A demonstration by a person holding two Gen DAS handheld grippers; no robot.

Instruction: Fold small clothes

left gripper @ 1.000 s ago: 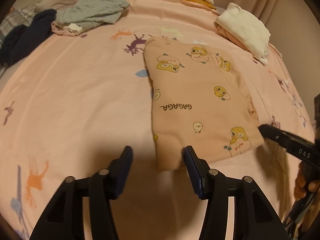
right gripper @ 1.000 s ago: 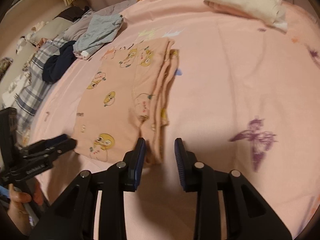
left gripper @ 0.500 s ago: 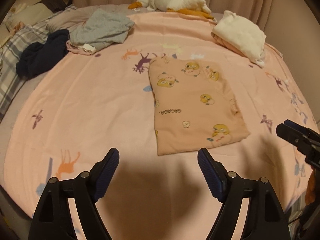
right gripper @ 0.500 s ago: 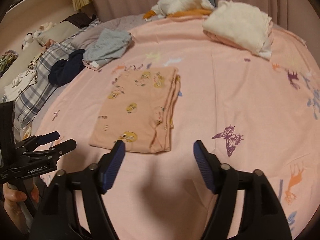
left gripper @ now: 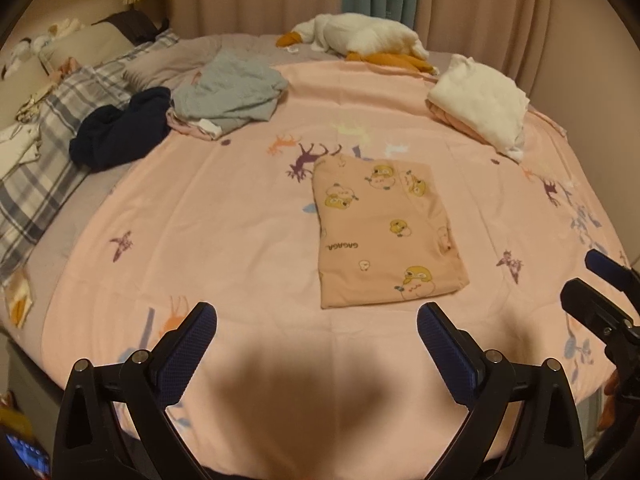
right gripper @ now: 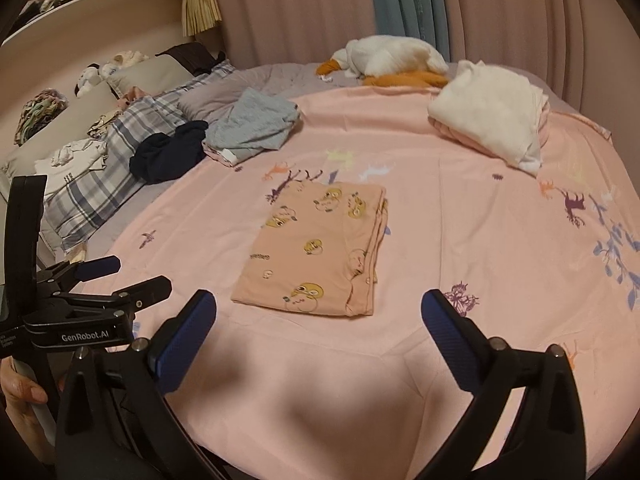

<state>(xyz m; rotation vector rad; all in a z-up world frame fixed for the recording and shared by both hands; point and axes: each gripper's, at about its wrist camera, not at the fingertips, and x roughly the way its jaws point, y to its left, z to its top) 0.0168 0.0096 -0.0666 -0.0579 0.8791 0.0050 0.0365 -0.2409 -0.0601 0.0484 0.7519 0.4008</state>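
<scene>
Both claws had just let go and pulled back and up from the peach garment [left gripper: 384, 232], which lay folded into a neat rectangle on the pink sheet [left gripper: 224, 216], near the middle of the bed. The left gripper [left gripper: 316, 344] had been opening and stood spread wide with nothing between its jaws; the right gripper [right gripper: 318, 328] had done the same. That piece looked finished. The grey top [left gripper: 230, 94] and the dark garment [left gripper: 120, 134] lay crumpled near the pillows, probably the next to fold.

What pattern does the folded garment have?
Peach garment with yellow cartoon ducks; the left wrist view shows it best.
</scene>
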